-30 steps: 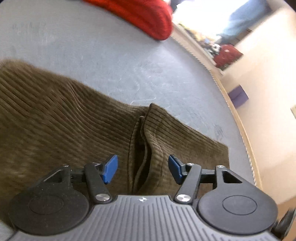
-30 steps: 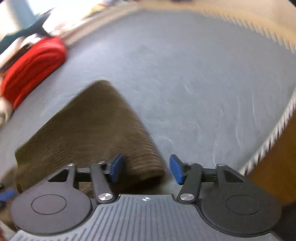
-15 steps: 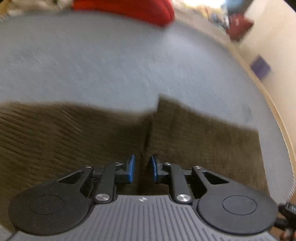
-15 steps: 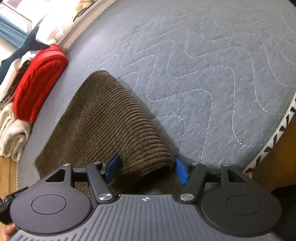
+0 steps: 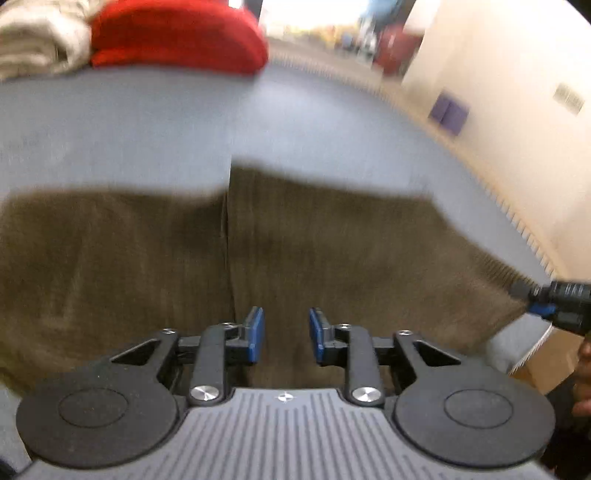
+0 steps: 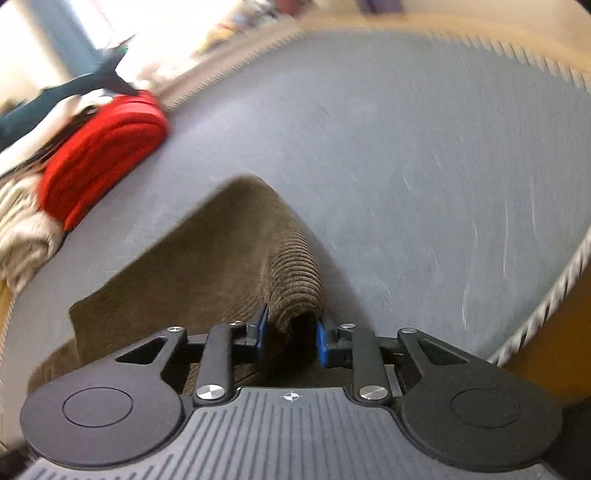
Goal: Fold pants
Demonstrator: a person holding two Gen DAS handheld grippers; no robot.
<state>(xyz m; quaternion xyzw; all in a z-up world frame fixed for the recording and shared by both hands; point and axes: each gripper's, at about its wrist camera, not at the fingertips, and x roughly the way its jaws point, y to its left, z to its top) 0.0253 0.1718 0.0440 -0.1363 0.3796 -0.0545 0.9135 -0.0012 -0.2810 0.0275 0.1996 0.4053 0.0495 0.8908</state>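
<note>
Brown corduroy pants (image 5: 295, 251) lie on the grey quilted mattress (image 5: 147, 129). My left gripper (image 5: 284, 334) hovers over the cloth with its blue pads a little apart and nothing between them. My right gripper (image 6: 290, 334) is shut on a raised fold at the pants' edge (image 6: 291, 284), which bunches up between the pads. The right gripper also shows at the far right of the left wrist view (image 5: 550, 299), at the cloth's corner.
A red folded garment (image 5: 177, 33) and a cream knit (image 5: 33, 40) lie at the mattress's far side. They show in the right wrist view too, the red garment (image 6: 99, 155) at left. The mattress's piped edge (image 6: 535, 314) runs close on the right.
My left gripper shut half a second ago and has now opened partway, and the view has lifted. My right gripper closed from wide open onto the pants' folded edge.
</note>
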